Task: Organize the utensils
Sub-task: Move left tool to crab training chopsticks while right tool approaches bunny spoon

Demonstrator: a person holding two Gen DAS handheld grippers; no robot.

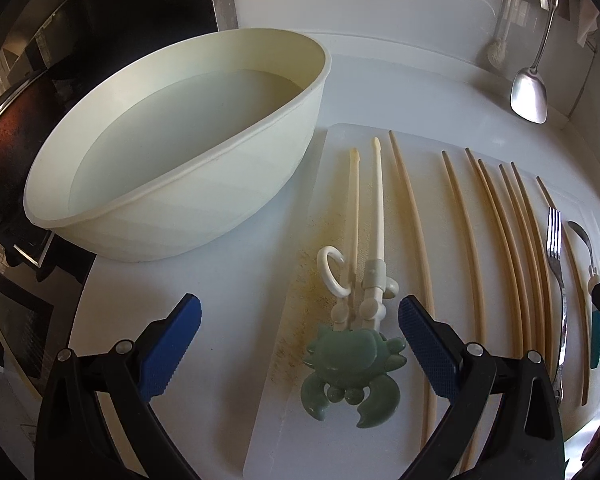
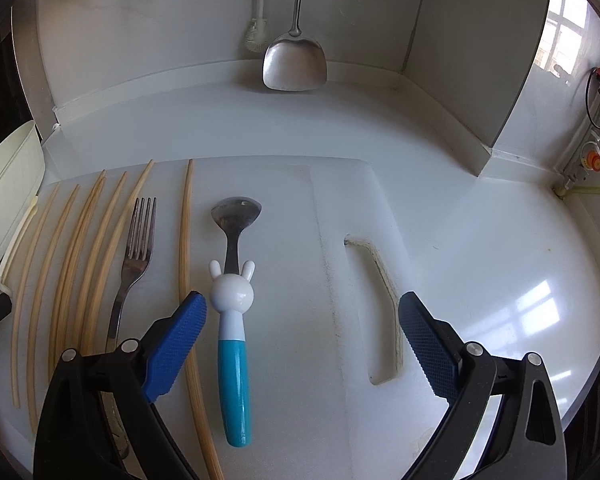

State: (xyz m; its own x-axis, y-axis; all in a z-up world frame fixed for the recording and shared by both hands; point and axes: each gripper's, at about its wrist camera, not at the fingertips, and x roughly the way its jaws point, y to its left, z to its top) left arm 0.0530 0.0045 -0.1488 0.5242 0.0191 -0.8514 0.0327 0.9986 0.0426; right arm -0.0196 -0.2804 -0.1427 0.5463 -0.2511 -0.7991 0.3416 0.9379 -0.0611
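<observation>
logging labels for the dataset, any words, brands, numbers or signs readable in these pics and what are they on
No readable text in either view.
Fork, bunny-handled spoon, wooden chopsticks, crab training chopsticks and cream basin: no print or brand marks visible.
Wall fittings with a red knob at the right edge: too small and blurred to tell whether they carry any lettering.

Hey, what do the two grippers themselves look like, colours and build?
Both look alike. The left gripper and right gripper each have two black plastic arms with triangular cut-outs and round silver rivets at the joints. Each finger ends in a blue pad with a fine cross-hatched, ridged texture. No cables, markings or sleeves are visible.
</observation>
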